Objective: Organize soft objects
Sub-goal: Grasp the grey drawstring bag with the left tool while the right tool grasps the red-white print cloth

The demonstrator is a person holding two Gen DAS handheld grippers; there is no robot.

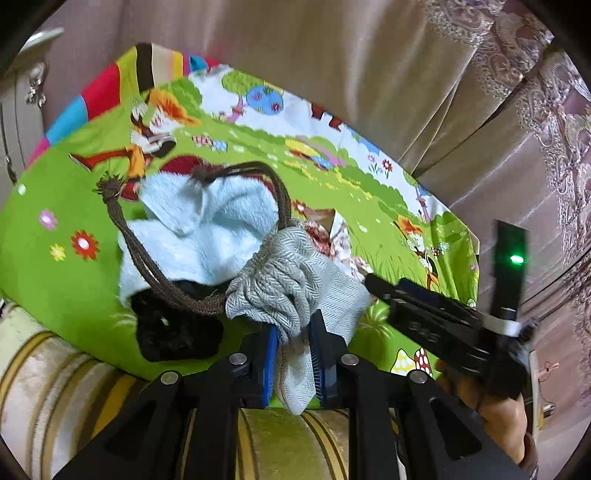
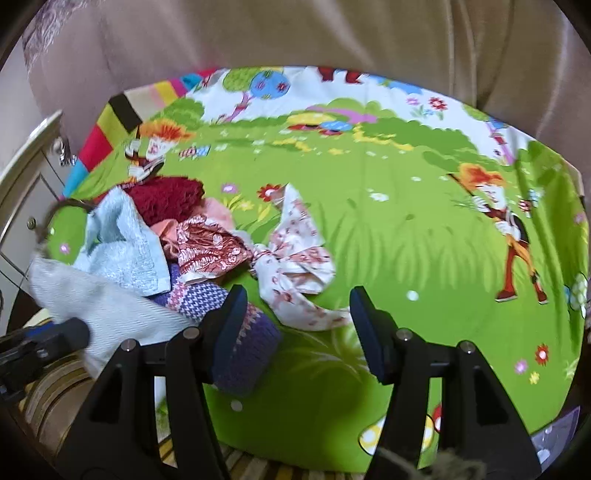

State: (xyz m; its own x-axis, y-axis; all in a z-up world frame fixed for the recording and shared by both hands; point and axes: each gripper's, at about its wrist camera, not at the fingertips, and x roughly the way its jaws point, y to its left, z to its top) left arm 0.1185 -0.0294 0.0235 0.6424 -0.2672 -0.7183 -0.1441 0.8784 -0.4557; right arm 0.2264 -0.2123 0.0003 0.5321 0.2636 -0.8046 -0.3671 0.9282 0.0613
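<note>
My left gripper [image 1: 295, 354] is shut on a grey herringbone drawstring bag [image 1: 280, 291], whose gathered neck bunches above the blue pads. Its brown cord [image 1: 147, 266] loops over a light blue towel [image 1: 207, 229], and a black fuzzy item [image 1: 173, 332] lies beside it. In the right wrist view my right gripper [image 2: 299, 299] stands open with nothing held, just in front of a white floral cloth [image 2: 295, 266]. Its left finger overlaps a purple knitted piece [image 2: 240, 350]. The grey bag [image 2: 103, 306], the blue towel [image 2: 122, 240], a red patterned cloth [image 2: 210, 251] and a dark red knit [image 2: 166, 199] are piled at the left.
Everything lies on a green cartoon bedsheet [image 2: 406, 240], with open sheet to the right of the pile. Beige curtains [image 2: 295, 33] hang behind it. A cream cabinet [image 2: 26, 192] stands at the left, and a striped bed edge [image 1: 55, 387] runs along the near side.
</note>
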